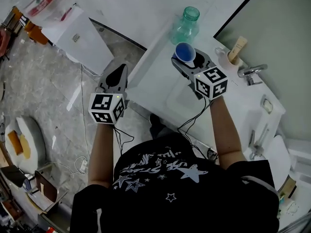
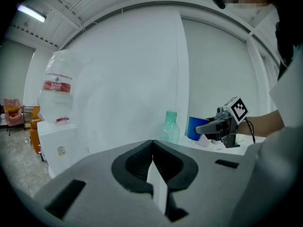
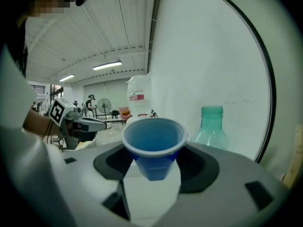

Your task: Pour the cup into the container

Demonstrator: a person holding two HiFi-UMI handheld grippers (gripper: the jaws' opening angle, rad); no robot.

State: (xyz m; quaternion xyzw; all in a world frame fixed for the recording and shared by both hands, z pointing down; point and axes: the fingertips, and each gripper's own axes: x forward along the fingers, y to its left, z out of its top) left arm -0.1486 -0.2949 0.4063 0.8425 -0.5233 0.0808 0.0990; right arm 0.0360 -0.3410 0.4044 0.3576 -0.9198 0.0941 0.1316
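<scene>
The cup (image 3: 154, 143) is small and blue, with a paler rolled rim, and narrows toward its base. The right tongs (image 3: 152, 168) hold it upright by its lower half, one jaw on each side. It sits above the white tabletop (image 1: 160, 81), just beside the bottle (image 1: 186, 25). The bottle is clear teal plastic with a narrow open neck, and it stands upright near the tabletop's far edge against the wall. Whether the cup holds anything cannot be told; its inside looks plain blue.

The left tongs (image 1: 115, 76) have their jaws together with nothing between them. They hang off the tabletop's edge over the floor, well apart from the cup.

The head view alone shows the layout from above: a tap (image 1: 251, 72) on the person's right side and a white water dispenser (image 1: 80, 33) on the floor beyond the left tongs. The right gripper view shows the cup's open mouth and a long hall behind it, with ceiling lights and a standing fan. The left gripper view shows the cup and bottle side on, with the cup level with the bottle's shoulder.
</scene>
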